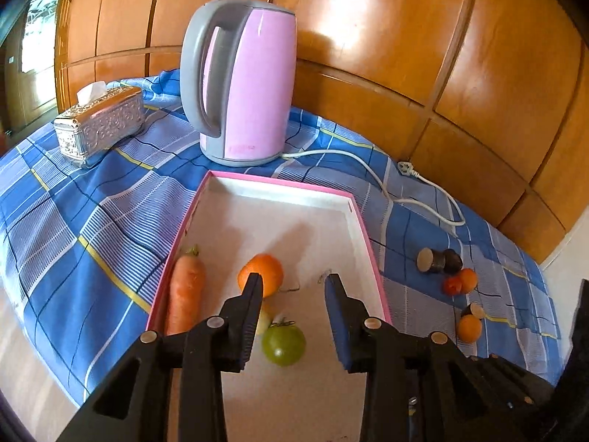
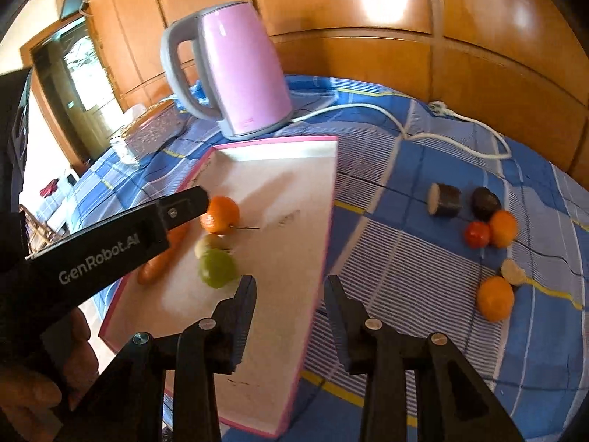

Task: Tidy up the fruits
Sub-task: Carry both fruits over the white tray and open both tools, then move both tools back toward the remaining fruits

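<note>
Loose round oranges [image 2: 495, 298] on the blue checked cloth sit right of the right gripper [image 2: 291, 283], jaws apart, empty; it's nearer than the left gripper [image 1: 294, 281], also apart.

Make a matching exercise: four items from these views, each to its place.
Items:
1. carrot
2. kettle
3. tomato
4. tissue box

Places:
A. on the cloth, right of the tray
B. in the tray, along its left wall
C. far left on the cloth
D. just behind the tray

Pairs: 1-B, 2-D, 3-A, 4-C
</note>
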`<control>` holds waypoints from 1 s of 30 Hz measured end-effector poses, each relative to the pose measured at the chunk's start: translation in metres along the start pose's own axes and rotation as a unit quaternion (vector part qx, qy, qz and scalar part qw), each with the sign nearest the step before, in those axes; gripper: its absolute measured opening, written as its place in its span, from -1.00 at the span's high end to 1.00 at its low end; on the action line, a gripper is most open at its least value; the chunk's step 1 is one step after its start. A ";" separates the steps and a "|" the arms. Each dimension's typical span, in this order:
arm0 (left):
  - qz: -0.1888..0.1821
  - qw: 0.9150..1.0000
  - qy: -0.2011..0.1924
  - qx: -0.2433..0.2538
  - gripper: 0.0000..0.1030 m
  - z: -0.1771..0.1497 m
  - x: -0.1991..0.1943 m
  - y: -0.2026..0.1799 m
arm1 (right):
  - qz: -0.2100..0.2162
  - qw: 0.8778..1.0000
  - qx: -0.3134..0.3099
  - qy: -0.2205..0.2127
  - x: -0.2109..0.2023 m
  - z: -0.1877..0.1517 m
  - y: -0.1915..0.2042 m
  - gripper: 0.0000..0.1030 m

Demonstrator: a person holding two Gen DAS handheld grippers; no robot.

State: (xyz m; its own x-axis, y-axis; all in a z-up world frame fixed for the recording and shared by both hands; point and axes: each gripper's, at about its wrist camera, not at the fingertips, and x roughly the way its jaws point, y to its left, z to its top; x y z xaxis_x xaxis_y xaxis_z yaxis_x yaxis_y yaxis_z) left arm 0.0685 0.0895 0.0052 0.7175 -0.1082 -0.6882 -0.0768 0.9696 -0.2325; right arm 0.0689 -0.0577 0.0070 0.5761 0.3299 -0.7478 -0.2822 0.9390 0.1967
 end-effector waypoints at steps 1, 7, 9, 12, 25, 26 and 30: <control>-0.001 1.000 0.002 0.002 0.31 -0.002 0.000 -0.002 | -0.003 1.000 0.004 -0.002 -0.002 -0.001 -0.002 0.25; -0.008 1.000 0.009 0.019 0.31 -0.011 -0.003 -0.015 | -0.021 0.999 0.029 -0.015 -0.014 -0.007 -0.019 0.25; -0.011 1.000 0.010 0.026 0.31 -0.014 -0.005 -0.021 | -0.029 0.999 0.039 -0.019 -0.018 -0.011 -0.027 0.25; -0.017 0.999 0.010 0.038 0.31 -0.018 -0.008 -0.031 | -0.041 0.997 0.058 -0.021 -0.023 -0.019 -0.041 0.25; -0.056 0.993 0.031 0.101 0.31 -0.042 -0.009 -0.082 | -0.104 0.980 0.169 -0.014 -0.043 -0.062 -0.127 0.25; -0.058 0.992 0.033 0.106 0.31 -0.044 -0.008 -0.086 | -0.107 0.979 0.175 -0.014 -0.043 -0.064 -0.132 0.25; -0.068 0.989 0.043 0.125 0.31 -0.051 -0.004 -0.099 | -0.117 0.974 0.192 -0.010 -0.044 -0.069 -0.147 0.25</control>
State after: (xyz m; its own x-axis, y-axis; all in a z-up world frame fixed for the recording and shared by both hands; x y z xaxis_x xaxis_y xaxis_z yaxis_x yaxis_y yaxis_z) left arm 0.0375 -0.0177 -0.0040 0.6463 -0.2495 -0.7211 0.1972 0.9675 -0.1580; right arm 0.0321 -0.2174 -0.0332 0.6068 0.1008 -0.7885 0.1647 0.9544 0.2488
